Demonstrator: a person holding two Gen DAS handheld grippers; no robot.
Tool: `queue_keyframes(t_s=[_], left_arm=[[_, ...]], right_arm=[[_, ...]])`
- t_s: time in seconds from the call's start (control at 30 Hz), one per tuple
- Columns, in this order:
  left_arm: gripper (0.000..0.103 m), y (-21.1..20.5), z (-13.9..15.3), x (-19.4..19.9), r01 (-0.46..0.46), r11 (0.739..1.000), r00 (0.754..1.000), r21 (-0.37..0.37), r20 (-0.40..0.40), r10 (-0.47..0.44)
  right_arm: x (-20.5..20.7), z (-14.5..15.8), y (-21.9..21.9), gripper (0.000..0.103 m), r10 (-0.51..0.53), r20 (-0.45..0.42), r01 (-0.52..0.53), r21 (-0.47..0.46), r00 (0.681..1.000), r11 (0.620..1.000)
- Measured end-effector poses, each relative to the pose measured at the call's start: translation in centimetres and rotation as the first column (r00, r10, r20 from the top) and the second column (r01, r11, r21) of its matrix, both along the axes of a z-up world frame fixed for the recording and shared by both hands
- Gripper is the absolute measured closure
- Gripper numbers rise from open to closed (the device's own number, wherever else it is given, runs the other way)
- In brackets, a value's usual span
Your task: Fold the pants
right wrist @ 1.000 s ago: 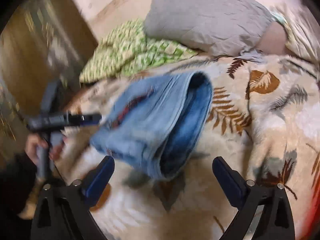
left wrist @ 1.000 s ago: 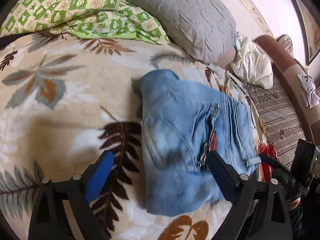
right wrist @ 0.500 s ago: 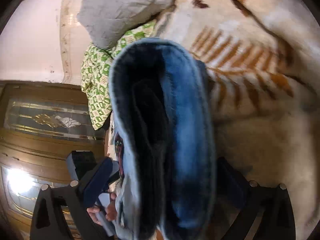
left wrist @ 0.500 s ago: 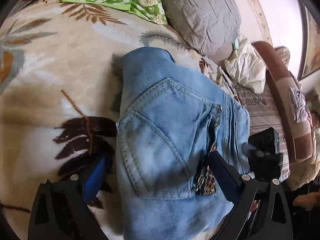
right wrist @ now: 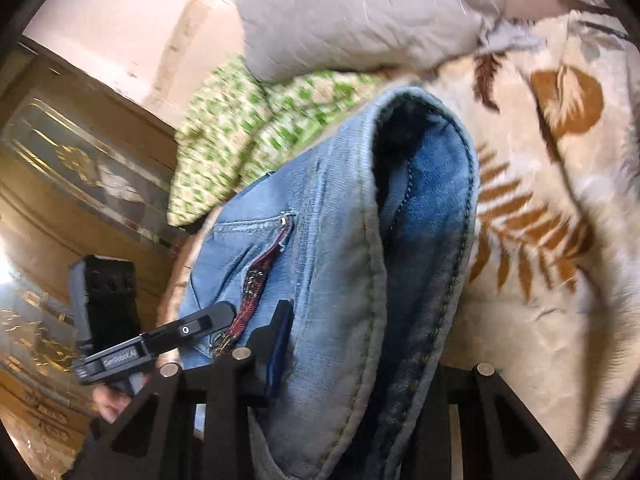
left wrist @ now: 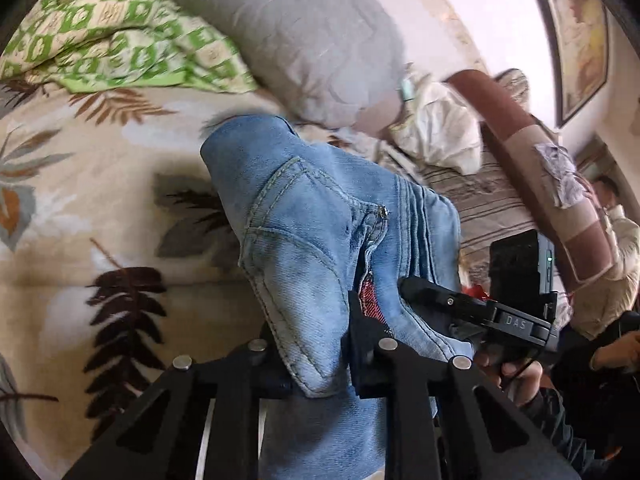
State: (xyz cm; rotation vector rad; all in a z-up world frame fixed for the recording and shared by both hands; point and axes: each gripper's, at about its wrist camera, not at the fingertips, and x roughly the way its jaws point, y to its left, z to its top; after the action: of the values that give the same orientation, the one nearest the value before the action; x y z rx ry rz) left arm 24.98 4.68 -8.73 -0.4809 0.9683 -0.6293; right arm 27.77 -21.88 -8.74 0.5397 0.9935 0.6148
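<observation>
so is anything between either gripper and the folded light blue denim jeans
Nothing visible. The left gripper has just closed on the folded light blue denim jeans, and the right gripper has just closed on their thick folded edge.

a lived-in home bedroom: a bed under a plush leaf-print blanket (left wrist: 80, 208), with a grey quilted pillow (left wrist: 304, 36) and a green checked quilt (left wrist: 108, 36) at its far end, a framed picture (left wrist: 580, 36) on the right wall, and an ornate glazed wooden cabinet (right wrist: 68, 184) at left.
</observation>
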Motion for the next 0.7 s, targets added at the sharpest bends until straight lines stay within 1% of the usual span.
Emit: queue_keyframes(t_s=[0.07,0.1,0.13,0.17,0.2,0.23,0.27,0.3,0.37,0.4,0.5,0.6,0.63,0.67,0.7], left_arm=[[0.081,-1.1,-0.4,-0.2,0.018,0.999,1.000,0.044,0.006,-0.018],[0.081,-1.7,-1.4,0.1,0.026,0.998,0.999,0.060,-0.024,-0.024],[0.080,-2.0,-2.4,0.4,0.032,0.997,0.998,0.070,-0.060,-0.027],[0.079,-2.6,-4.2,0.9,0.048,0.993,0.993,0.112,-0.113,-0.035],[0.071,-2.9,-5.3,1.1,0.050,0.989,0.990,0.142,-0.135,-0.030],[0.071,-2.6,-6.2,1.0,0.031,0.992,0.992,0.124,-0.125,-0.015],[0.070,-2.3,-6.3,0.9,0.028,0.994,0.992,0.102,-0.126,-0.015],[0.069,-2.0,-6.4,0.9,0.025,0.996,0.990,0.087,-0.139,-0.012],[0.068,-2.0,-6.3,1.0,0.027,0.994,0.990,0.103,-0.140,-0.013],[0.067,-2.1,-6.2,1.0,0.029,0.993,0.991,0.114,-0.135,-0.013],[0.067,-1.8,-6.2,0.6,0.026,0.993,0.991,0.112,-0.136,-0.011],[0.063,-2.1,-6.2,0.8,0.022,0.992,0.991,0.122,-0.131,-0.005],[0.057,-2.1,-6.1,0.7,0.018,0.992,0.993,0.126,-0.121,-0.003],[0.052,-2.1,-6.0,0.5,0.014,0.991,0.995,0.135,-0.105,0.000],[0.041,-1.9,-5.7,0.3,0.002,0.989,0.996,0.145,-0.087,0.011]], right_arm=[[-0.6,0.1,-0.3,0.065,0.007,0.016,-0.007,-0.022,1.000,1.000],[-0.7,-0.4,-0.6,0.065,0.009,0.005,-0.009,-0.034,1.000,0.999],[-0.6,-1.5,-0.9,0.065,0.005,-0.029,-0.006,-0.034,1.000,0.999],[-0.3,-2.7,-0.7,0.065,0.001,-0.066,-0.003,-0.036,0.998,0.999],[0.0,-4.5,-0.5,0.065,0.002,-0.111,-0.009,-0.064,0.994,0.998],[0.5,-6.0,-0.4,0.065,0.000,-0.128,-0.010,-0.080,0.992,0.997],[0.3,-6.8,-0.4,0.064,-0.006,-0.114,0.000,-0.056,0.993,0.998],[0.1,-7.0,-0.4,0.063,-0.013,-0.101,0.009,-0.035,0.995,0.999],[0.2,-7.0,0.1,0.063,-0.017,-0.097,0.012,-0.050,0.995,0.999],[0.1,-7.1,0.0,0.061,-0.016,-0.094,0.011,-0.059,0.995,0.998],[0.1,-7.6,-1.1,0.058,-0.020,-0.111,0.017,-0.031,0.994,0.999],[-0.8,-7.4,-2.6,0.058,-0.017,-0.101,0.013,-0.038,0.995,0.999],[-1.0,-7.2,-3.0,0.057,-0.018,-0.098,0.013,-0.046,0.995,0.999],[-1.0,-6.8,-2.8,0.053,-0.023,-0.086,0.016,-0.071,0.996,0.997],[-1.1,-6.6,-3.8,0.045,-0.031,-0.072,0.024,-0.091,0.997,0.996]])
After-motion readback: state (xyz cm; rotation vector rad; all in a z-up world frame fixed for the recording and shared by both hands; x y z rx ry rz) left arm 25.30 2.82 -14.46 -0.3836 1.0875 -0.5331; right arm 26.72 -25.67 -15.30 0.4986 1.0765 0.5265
